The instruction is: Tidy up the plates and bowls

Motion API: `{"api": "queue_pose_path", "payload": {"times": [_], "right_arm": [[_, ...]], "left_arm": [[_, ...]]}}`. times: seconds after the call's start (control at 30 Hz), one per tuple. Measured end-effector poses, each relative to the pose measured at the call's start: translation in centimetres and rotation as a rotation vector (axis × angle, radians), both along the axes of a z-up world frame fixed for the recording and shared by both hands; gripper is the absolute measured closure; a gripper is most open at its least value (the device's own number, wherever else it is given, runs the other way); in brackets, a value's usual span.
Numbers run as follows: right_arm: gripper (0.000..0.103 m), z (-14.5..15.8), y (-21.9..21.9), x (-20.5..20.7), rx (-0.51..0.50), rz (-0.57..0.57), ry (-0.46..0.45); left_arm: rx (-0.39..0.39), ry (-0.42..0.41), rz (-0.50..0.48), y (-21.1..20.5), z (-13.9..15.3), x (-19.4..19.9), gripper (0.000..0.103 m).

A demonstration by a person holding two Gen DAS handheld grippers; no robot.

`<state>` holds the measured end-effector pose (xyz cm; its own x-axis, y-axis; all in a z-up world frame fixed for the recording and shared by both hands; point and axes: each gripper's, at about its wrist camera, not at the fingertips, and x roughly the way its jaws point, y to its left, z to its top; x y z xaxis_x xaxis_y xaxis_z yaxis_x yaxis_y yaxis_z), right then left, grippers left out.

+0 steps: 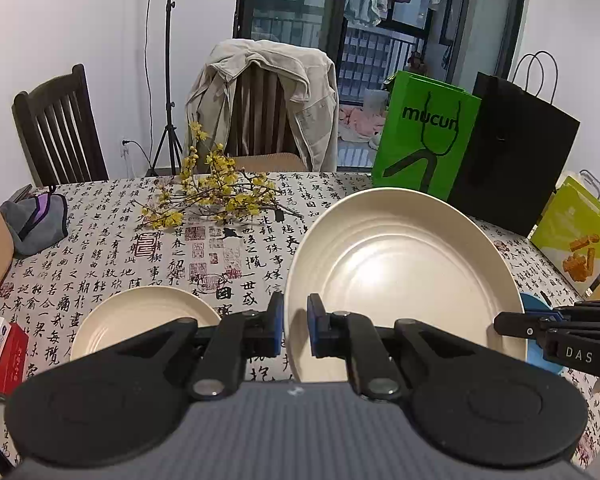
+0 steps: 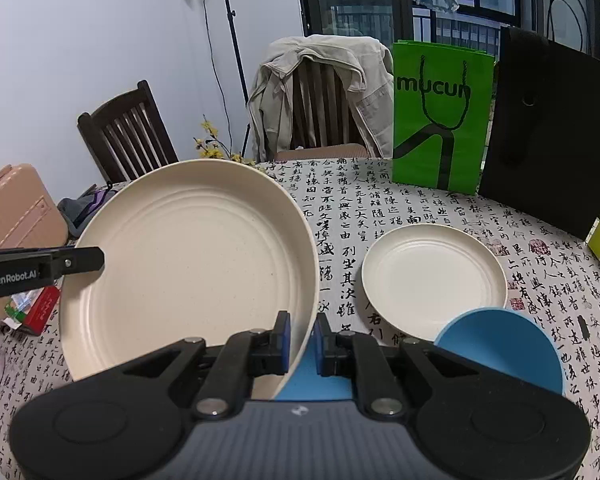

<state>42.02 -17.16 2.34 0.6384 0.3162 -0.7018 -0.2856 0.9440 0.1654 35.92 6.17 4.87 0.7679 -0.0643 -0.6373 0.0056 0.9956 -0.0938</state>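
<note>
With my left tongs (image 1: 295, 326) and right tongs (image 2: 302, 338) both clenched on opposite rims of the large plate (image 2: 188, 260) above the tabletop (image 1: 140, 256), uneven pulling could slip it onto the blue bowl (image 2: 504, 344).

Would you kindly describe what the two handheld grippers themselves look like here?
Both match: the left gripper and right gripper have black linkage arms with silver pivot bolts, blue pads on the fingers, round black side discs and a ribbed grey body. White lettering marks their sides: "GenRobot.AI" on the left, "DAS" on the right. No cables or sleeves show.
</note>
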Motion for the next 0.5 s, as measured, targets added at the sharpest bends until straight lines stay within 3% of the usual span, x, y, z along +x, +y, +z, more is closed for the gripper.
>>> {"api": "queue_pose_path", "payload": {"times": [0.5], "right_arm": [[0.091,0.6,-1.2,-4.7,0.007,-0.005,-0.033]], "left_arm": [[-0.002,-0.016,-0.013,-1.1,0.2,-4.1,0.090]]}}
